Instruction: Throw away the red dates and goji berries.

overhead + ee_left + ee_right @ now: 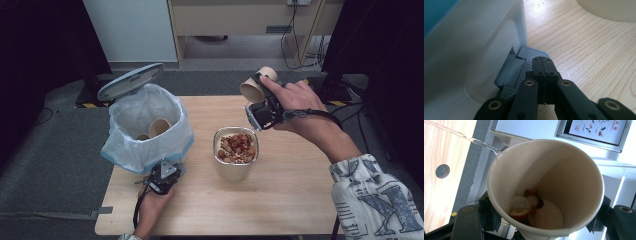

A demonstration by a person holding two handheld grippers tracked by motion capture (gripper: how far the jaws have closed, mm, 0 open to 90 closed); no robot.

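Note:
A tan paper cup (251,90) lies tilted on its side in the air over the table's back right, with my right gripper (261,102) shut on it. In the right gripper view the cup (569,175) sits between the black fingers (465,222), and a few bits of dried fruit (525,207) lie at its bottom. My left gripper (171,166) is low at the foot of the white-bagged bin (125,147). Its jaws (543,63) are shut with nothing between them, and they rest on the bin's grey pedal (530,53). The bin's lid (131,80) stands up.
Two paper cups (158,128) lie inside the bin. A cream tub (235,172) full of nuts and dried fruit (237,146) stands at the table's middle, between the two grippers. Bare wooden table (280,200) stretches along the front and right.

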